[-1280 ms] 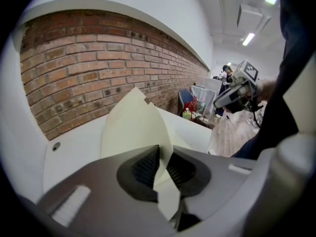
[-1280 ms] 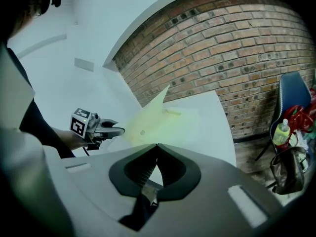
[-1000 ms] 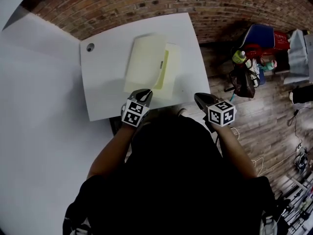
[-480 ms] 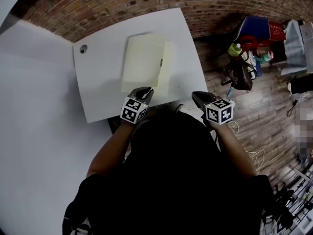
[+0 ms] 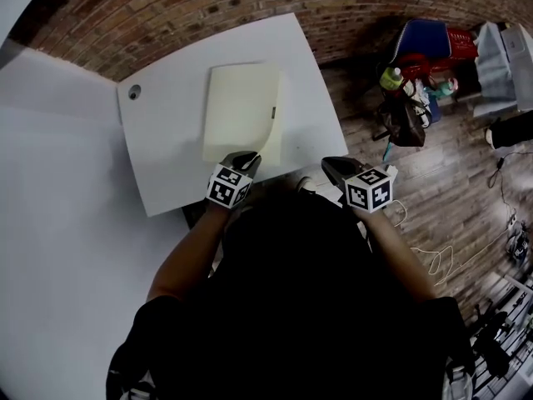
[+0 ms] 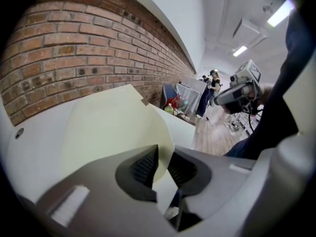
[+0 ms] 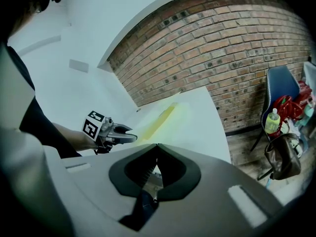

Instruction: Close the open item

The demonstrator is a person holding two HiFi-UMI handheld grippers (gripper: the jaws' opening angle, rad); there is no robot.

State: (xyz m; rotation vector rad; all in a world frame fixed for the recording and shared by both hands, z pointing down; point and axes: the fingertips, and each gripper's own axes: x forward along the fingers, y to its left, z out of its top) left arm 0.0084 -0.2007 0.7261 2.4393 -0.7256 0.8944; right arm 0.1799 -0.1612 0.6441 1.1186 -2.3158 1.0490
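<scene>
Lying on table [image 5: 166, 152], yellow folder [image 5: 241, 111], corner between left tongs [image 5: 246, 158], just opening

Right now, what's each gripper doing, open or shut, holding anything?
Left gripper: jaws have just been opening, slightly apart, yellow folder cover between them.
Right gripper: shut, holding nothing.

We see the pale yellow folder [image 5: 237, 111] at upper centre as thin, smooth and matt, paper or soft plastic. The white table [image 5: 166, 165] under it looks smooth and matt. The brick wall [image 5: 208, 7] along the top is rough, and the floor [image 5: 450, 190] at right is grained wood.
</scene>
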